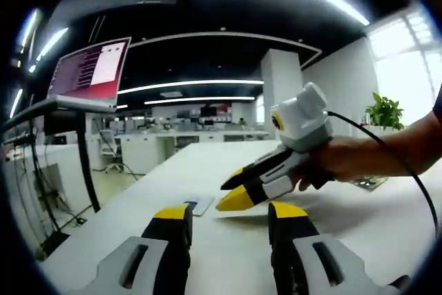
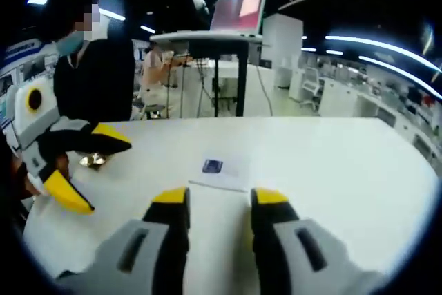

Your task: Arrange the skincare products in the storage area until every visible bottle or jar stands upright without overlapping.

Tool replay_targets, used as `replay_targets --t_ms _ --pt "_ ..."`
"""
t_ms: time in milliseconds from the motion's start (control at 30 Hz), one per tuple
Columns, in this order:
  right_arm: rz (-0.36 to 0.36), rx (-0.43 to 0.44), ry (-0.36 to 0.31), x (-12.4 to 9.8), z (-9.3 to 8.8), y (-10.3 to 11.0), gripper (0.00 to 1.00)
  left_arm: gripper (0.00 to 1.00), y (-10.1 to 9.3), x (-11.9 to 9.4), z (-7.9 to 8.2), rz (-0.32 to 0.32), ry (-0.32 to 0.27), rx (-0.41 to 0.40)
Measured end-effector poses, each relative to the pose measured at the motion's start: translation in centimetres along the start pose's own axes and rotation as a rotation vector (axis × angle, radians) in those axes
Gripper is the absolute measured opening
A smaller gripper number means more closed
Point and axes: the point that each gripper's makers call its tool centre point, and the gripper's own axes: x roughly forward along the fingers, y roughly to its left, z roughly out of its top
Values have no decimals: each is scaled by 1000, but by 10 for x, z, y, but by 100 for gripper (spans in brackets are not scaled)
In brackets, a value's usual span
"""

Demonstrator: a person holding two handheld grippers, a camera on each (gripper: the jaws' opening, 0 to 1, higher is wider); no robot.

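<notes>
My left tongs (image 1: 229,216) hover over the white table (image 1: 207,164), jaws apart and empty; my right tongs (image 2: 213,198) do likewise, also apart with nothing between them. In the left gripper view the right tongs come in from the right with yellow tips parted. A small blue card (image 2: 213,166) lies flat on the table ahead, and I cannot tell what the small gold object (image 2: 92,161) near the left tongs' tips is; no bottle or jar can be made out for certain.

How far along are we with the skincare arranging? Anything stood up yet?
Nothing looks done: no bottle or jar is visible on the white table, just a small blue card. Nothing is in hand: the left gripper and right gripper are both open above the tabletop. All the arranging is left.
</notes>
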Motion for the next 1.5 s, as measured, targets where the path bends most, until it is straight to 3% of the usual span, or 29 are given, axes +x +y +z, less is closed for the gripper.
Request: replay_targets --t_ms 733,1167,1233,1367,1500 --pt "-3 -16 82 26 2 -4 39 44 0 -1 3 -8 -21 -5" --pt "-18 -12 93 26 1 -11 26 44 0 2 2 -13 -13 0" --pt "-15 8 97 25 0 -12 27 44 0 2 2 -13 -13 0" --pt "-5 59 122 27 -1 -11 40 44 -1 3 2 -14 -13 0" --pt "16 29 145 27 1 -6 35 44 -1 3 3 -13 -13 0"
